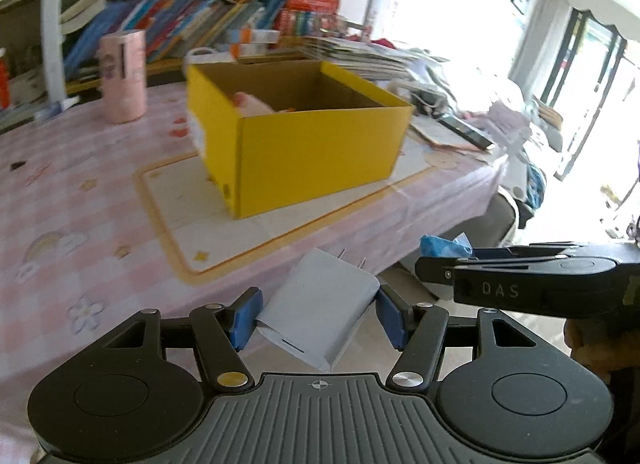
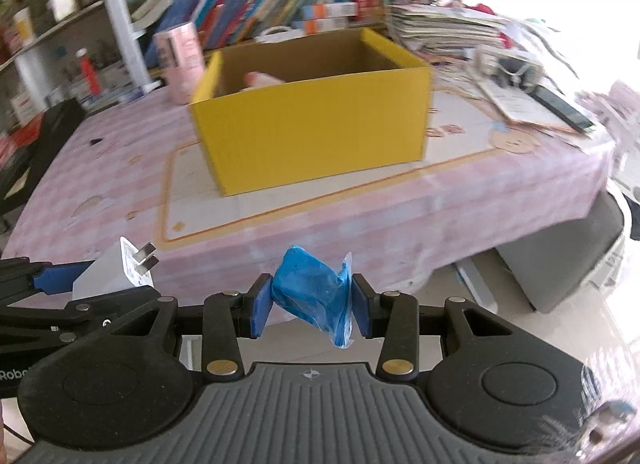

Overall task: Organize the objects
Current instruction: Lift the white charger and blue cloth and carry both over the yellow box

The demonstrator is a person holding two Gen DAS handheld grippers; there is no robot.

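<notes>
The left gripper is clamped on a white charger, prongs pointing forward. The right gripper grips a blue packet. Both are held side by side off the near edge of the table, well apart from the open yellow box standing on a mat. Something pink lies inside the box.
</notes>
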